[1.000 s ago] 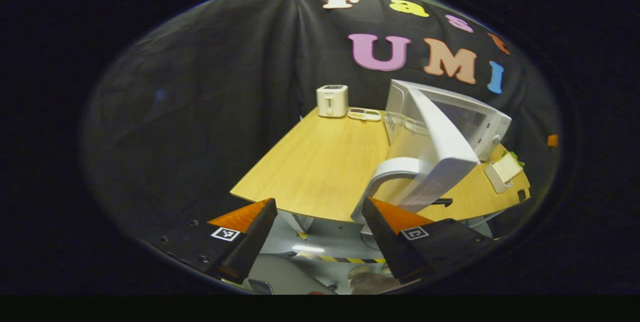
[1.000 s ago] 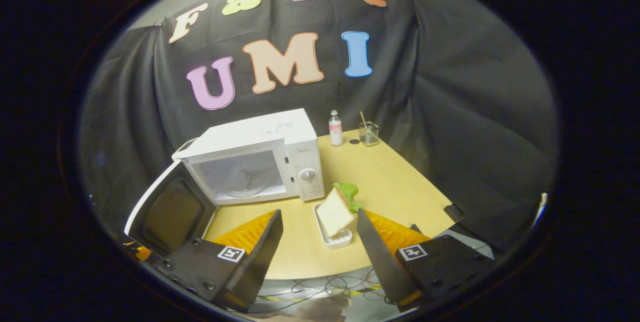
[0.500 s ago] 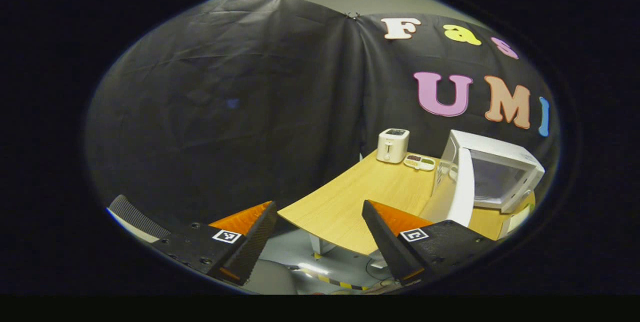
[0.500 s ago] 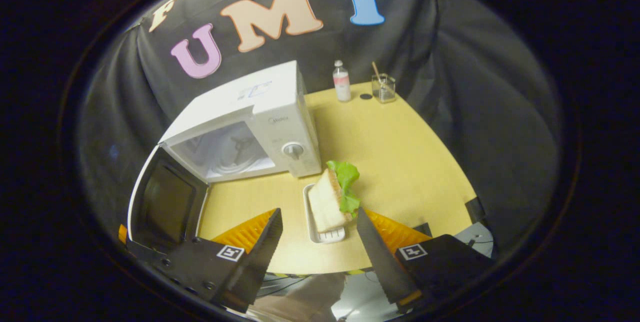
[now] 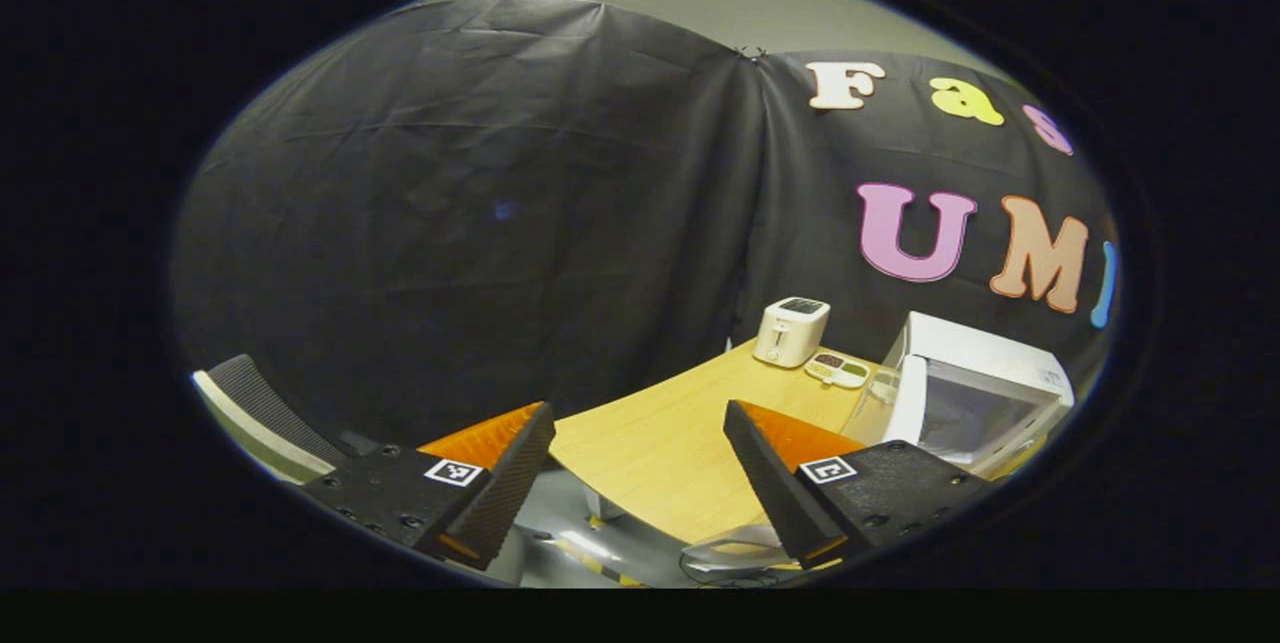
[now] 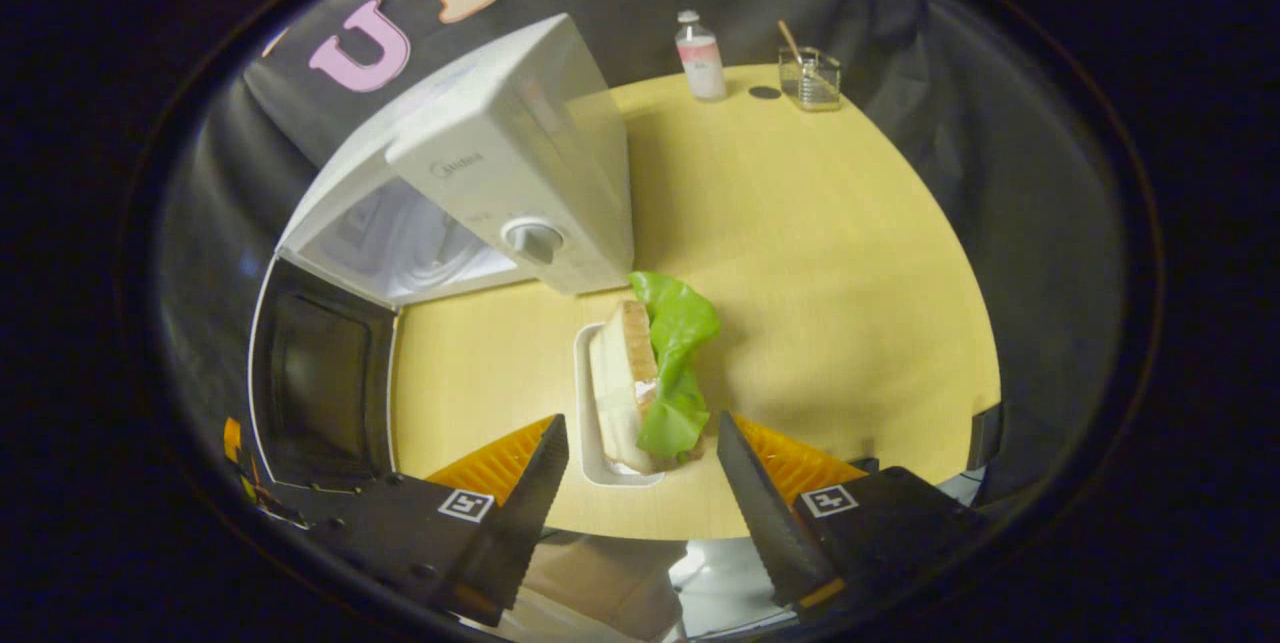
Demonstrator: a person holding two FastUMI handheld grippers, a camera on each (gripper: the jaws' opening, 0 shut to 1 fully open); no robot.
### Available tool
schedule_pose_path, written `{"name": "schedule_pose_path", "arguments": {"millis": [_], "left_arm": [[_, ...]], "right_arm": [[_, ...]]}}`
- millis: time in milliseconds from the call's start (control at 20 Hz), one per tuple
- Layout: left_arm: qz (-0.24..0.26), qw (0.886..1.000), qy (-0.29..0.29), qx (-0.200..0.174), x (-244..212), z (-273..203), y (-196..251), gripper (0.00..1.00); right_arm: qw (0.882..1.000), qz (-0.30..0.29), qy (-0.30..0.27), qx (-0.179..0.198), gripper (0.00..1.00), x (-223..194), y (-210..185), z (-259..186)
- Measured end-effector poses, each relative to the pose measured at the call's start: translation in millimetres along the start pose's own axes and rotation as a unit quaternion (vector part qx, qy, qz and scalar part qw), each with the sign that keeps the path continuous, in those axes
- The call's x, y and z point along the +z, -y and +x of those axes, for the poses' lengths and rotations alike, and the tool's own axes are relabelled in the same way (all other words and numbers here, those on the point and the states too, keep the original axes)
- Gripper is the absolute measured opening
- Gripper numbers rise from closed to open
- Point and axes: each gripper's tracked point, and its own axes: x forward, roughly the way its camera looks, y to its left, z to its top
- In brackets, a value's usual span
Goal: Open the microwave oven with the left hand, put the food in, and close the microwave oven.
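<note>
A white microwave oven (image 6: pixel 480 173) stands on the wooden bench (image 6: pixel 830 253), its door (image 6: pixel 320 383) swung wide open. Just in front of it a sandwich with green lettuce (image 6: pixel 650 383) sits in a small white tray (image 6: pixel 585 423). The right tongs (image 6: pixel 640 483) hover released above the sandwich. The left tongs (image 5: pixel 640 468) hang released off the bench's edge, near a toaster (image 5: pixel 790 331).

Right gripper (image 6: pixel 640 443) hangs above the sandwich (image 6: pixel 650 388), jaws spread wide, gripping nothing. Sandwich with lettuce sits in a white tray (image 6: pixel 585 423) on the table (image 6: pixel 830 273), just before the microwave (image 6: pixel 500 163), whose door (image 6: pixel 320 383) stands open.
</note>
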Motion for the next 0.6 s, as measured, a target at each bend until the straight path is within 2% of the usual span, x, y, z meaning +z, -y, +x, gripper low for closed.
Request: {"name": "schedule_pose_path", "arguments": {"millis": [50,100,350,400,450,500,550,600], "left_arm": [[-0.004,1.000,0.003,0.004,2.0,-0.2,3.2,0.99],[-0.007,1.000,0.005,0.007,2.8,-0.8,6.1,0.99],[-0.006,1.000,0.012,0.019,6.6,-4.4,18.7,0.97],[-0.008,1.000,0.012,0.019,6.6,-4.9,23.2,0.95],[-0.009,1.000,0.011,0.020,8.0,-5.4,27.0,0.95],[-0.009,1.000,0.011,0.019,7.7,-6.8,25.2,0.95],[-0.008,1.000,0.009,0.018,6.3,-5.7,24.8,0.95],[-0.006,1.000,0.008,0.018,6.7,-5.7,25.2,0.95]], "right_arm": [[1.000,-0.006,-0.014,0.000,0.95,-0.8,3.9,6.1],[1.000,-0.009,-0.025,0.001,0.89,-3.5,6.0,12.2],[0.997,0.013,-0.066,0.023,0.87,-7.3,15.7,37.6],[0.997,0.022,-0.071,0.033,0.95,-9.0,14.2,40.5],[0.995,0.036,-0.076,0.050,0.83,-8.4,8.2,41.8],[0.994,0.048,-0.078,0.063,0.86,-10.0,2.4,43.2],[0.992,0.059,-0.082,0.077,0.66,-9.9,-1.6,43.5],[0.990,0.070,-0.086,0.087,0.60,-10.5,-5.8,46.6]]}}
